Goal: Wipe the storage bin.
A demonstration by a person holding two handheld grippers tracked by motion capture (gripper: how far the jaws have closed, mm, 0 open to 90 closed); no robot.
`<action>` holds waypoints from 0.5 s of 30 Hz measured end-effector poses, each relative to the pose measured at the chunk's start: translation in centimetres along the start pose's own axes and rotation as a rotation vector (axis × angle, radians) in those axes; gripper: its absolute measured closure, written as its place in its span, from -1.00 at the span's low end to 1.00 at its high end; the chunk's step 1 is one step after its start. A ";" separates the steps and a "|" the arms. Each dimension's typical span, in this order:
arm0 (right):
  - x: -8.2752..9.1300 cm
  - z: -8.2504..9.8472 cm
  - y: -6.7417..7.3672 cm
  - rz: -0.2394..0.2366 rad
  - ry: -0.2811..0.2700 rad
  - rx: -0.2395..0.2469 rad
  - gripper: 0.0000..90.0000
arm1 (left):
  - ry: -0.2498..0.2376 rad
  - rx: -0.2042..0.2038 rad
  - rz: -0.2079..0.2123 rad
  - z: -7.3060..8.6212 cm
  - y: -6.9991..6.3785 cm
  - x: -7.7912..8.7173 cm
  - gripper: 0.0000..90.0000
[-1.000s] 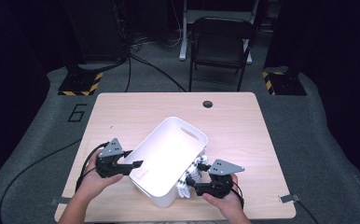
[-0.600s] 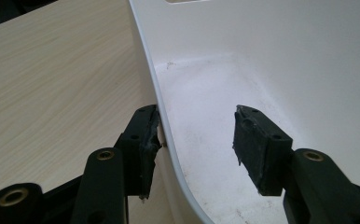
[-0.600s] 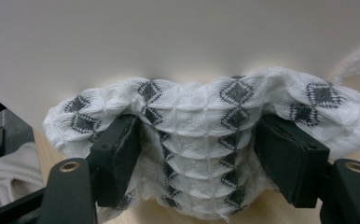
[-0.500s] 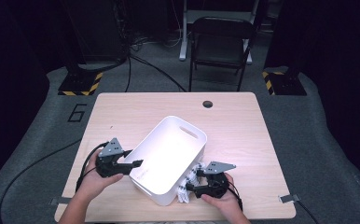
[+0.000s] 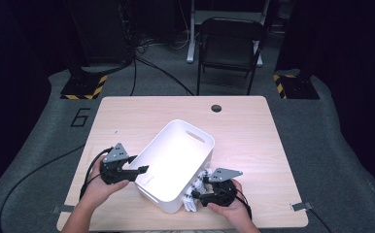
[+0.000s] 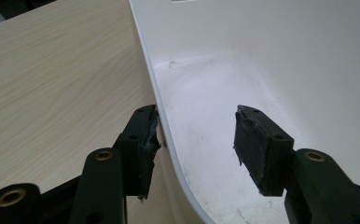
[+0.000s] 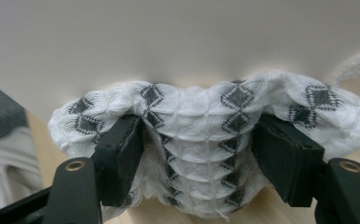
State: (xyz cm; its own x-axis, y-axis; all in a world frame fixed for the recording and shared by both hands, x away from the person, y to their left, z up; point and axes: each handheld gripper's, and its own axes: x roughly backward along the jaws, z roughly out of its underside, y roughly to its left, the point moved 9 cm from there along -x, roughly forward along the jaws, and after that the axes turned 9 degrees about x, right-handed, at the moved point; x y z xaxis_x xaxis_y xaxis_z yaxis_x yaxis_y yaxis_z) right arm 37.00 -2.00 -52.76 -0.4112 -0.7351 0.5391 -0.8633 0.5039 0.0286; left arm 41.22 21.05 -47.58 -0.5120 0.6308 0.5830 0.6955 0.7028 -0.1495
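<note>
The left gripper [image 5: 144,170], jaws apart, straddles the white bin's [image 5: 176,155] nine-o'clock rim. At five o'clock of the bin, the right gripper [image 7: 197,168] has just been closing and pinches a bunched white diamond-patterned cloth [image 7: 201,126].

A pale wooden table [image 5: 253,141] with a round cable hole [image 5: 216,108] stands on grey carpet [image 5: 331,145]. Beyond the table a black folding chair [image 5: 229,46] waits; yellow-black striped stand bases [image 5: 81,87] flank it. Behind, darkness.
</note>
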 end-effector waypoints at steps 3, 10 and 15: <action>1.0 -1.5 0.4 -0.005 -0.073 -0.010 -0.27 | -0.001 0.001 -0.003 0.0 0.0 0.0 0.09; 2.4 -3.8 1.5 0.006 -0.145 0.026 -0.29 | 0.002 0.001 -0.003 0.0 -0.1 0.0 0.09; 2.0 -3.4 1.4 0.004 -0.146 0.016 -0.30 | -0.003 0.003 -0.010 0.0 -0.1 -0.1 0.10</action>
State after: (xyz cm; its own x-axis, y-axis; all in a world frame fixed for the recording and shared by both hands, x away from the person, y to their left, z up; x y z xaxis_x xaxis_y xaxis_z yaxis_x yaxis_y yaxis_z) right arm 35.98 -1.22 -48.79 -0.4521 -0.7919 0.4105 -0.8654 0.5008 0.0130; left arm 41.20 20.90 -47.60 -0.5201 0.6249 0.5823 0.6890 0.7098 -0.1463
